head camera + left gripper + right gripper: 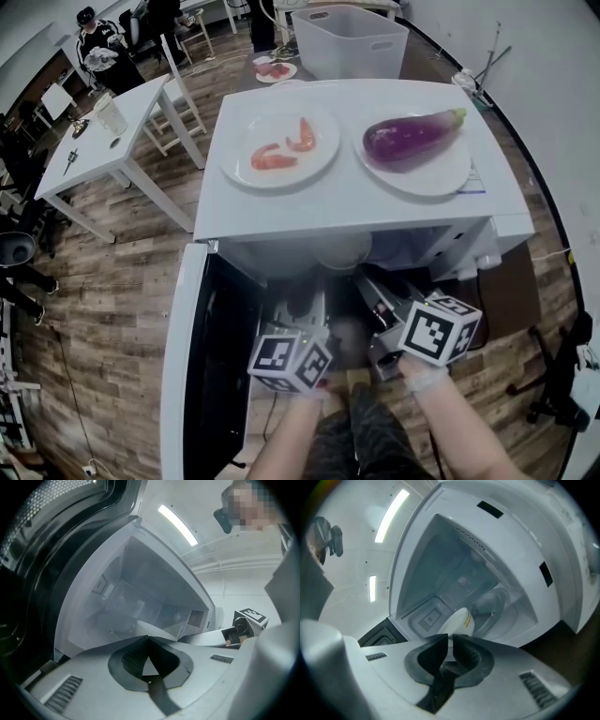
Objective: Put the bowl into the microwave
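Already the microwave [356, 211] stands with its door [183, 356] swung wide to the left. In the head view the white bowl [342, 251] shows at the mouth of the opening, just under the top edge. The left tongs [302, 289] and the right tongs [367, 281] both reach in toward it from the near side. By my reading the carrying is nearly done. Setting the bowl down inside, letting go and shutting the door look to be what is left.

Next, in the left gripper view, the left tongs [149, 637] are pressed together tip to tip with nothing pinched, and they point into the opening.

Last, in the right gripper view, the right tongs [451, 641] are almost together, pinching the thin rim of the bowl [459, 623]. The bowl sits at the near edge of the inside, with the turntable [497, 606] farther in. I cannot tell whether its base rests on anything.
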Tool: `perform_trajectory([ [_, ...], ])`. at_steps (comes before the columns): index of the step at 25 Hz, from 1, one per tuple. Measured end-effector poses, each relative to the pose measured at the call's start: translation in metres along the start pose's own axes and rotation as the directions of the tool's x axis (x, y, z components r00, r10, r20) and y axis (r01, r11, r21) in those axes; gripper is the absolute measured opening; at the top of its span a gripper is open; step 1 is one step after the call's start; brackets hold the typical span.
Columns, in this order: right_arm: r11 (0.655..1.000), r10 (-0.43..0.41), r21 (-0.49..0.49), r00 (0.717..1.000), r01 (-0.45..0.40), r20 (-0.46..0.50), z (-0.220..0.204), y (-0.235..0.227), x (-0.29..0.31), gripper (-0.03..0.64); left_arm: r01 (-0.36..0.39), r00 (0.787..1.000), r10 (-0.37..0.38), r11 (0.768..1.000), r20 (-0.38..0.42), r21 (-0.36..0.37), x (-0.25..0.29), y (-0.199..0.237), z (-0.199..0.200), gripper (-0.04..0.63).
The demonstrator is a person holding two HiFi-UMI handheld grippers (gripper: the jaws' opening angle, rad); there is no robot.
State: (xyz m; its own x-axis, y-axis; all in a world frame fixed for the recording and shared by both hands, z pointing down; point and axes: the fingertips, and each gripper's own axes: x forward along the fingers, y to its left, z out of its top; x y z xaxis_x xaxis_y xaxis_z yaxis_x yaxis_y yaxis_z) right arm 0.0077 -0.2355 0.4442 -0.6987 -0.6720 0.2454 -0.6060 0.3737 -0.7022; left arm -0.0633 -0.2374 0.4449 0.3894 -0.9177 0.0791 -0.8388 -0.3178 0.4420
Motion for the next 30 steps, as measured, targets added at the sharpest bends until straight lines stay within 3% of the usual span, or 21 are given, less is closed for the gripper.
perform_trajectory([
  [30, 1.0, -0.017, 0.019, 1.0, 0.017, 0.001, 0.01, -0.013, 0.009, 0.04, -0.006, 1.0, 0.006, 1.0, -0.003, -0.025, 0.017, 0.007, 0.003, 0.0],
])
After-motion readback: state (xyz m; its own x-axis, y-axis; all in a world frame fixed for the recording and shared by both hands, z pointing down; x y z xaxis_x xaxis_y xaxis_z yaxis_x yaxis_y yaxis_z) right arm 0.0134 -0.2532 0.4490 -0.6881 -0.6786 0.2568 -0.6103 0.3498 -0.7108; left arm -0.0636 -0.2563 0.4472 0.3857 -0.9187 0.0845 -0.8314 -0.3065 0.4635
